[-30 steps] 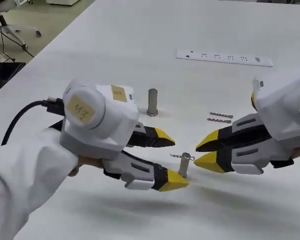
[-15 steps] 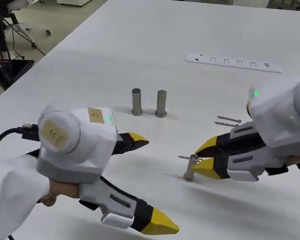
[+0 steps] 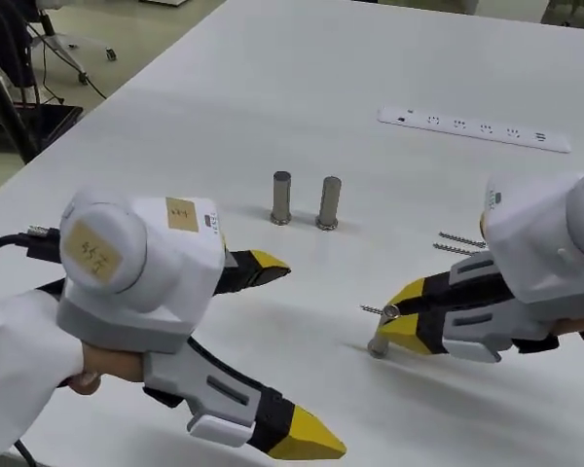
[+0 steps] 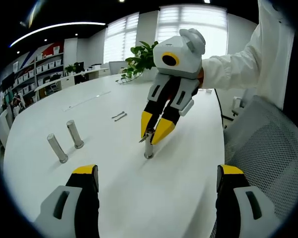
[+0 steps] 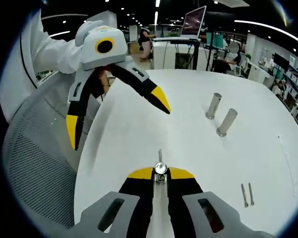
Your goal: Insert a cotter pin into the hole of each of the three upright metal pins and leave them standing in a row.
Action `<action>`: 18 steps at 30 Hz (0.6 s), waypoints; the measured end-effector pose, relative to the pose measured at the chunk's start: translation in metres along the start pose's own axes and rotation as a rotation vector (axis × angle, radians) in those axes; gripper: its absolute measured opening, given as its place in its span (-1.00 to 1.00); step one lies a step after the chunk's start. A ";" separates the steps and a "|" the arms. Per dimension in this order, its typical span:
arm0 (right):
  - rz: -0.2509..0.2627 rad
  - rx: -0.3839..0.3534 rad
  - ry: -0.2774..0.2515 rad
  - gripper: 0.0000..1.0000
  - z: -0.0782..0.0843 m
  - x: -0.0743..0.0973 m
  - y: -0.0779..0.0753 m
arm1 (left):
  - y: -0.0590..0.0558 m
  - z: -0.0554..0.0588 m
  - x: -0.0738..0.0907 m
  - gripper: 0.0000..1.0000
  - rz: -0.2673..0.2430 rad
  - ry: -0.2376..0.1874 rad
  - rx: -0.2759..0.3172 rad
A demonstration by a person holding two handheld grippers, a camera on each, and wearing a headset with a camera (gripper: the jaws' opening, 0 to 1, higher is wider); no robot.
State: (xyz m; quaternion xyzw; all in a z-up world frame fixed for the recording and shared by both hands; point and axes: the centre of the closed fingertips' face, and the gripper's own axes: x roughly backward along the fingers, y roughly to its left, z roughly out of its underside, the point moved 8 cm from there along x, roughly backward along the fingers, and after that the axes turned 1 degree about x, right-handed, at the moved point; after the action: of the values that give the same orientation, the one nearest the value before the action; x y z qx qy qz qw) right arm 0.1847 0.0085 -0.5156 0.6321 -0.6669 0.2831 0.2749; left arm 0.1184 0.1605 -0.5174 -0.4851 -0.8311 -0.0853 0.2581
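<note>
Right gripper [image 3: 399,313] first: its jaws are closed on the top of a metal pin [image 3: 380,336], close by the hole. Left gripper [image 3: 310,357] is spread wide with nothing in it, and its tips are well apart from that pin. Both work over the white workbench [image 3: 273,78], with a power strip [image 3: 472,129] far beyond the right gripper. Two bare metal pins [image 3: 281,197] stand upright side by side, ahead of the left gripper's upper jaw. The held pin leans a little, and its foot touches the bench as far as I can tell. A cotter pin [image 3: 370,309] sits through its hole, its tail poking out toward the left gripper. Two spare cotter pins [image 3: 459,243] lie just beyond the right gripper's body. I judge this pin fitted. What matters now is to square it upright in line with the other two. Then I should open slowly so that neither jaw drags the cotter pin or tips the pin over.
</note>
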 end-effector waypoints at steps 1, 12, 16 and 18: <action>0.004 0.001 0.001 -0.92 0.000 0.000 -0.001 | 0.000 0.000 0.000 0.97 0.000 0.000 0.001; 0.030 0.017 -0.028 -0.93 -0.030 -0.014 -0.034 | 0.006 0.005 0.008 0.97 -0.036 0.005 0.040; 0.018 0.036 -0.038 -0.93 -0.040 -0.022 -0.040 | 0.008 0.006 0.012 0.97 -0.047 0.004 0.048; 0.012 0.040 -0.044 -0.93 -0.042 -0.026 -0.041 | 0.010 0.006 0.014 0.97 -0.052 -0.002 0.062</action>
State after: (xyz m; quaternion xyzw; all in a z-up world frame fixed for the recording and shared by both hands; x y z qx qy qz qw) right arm 0.2277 0.0553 -0.5041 0.6396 -0.6708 0.2838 0.2458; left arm 0.1191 0.1785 -0.5161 -0.4554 -0.8458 -0.0657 0.2700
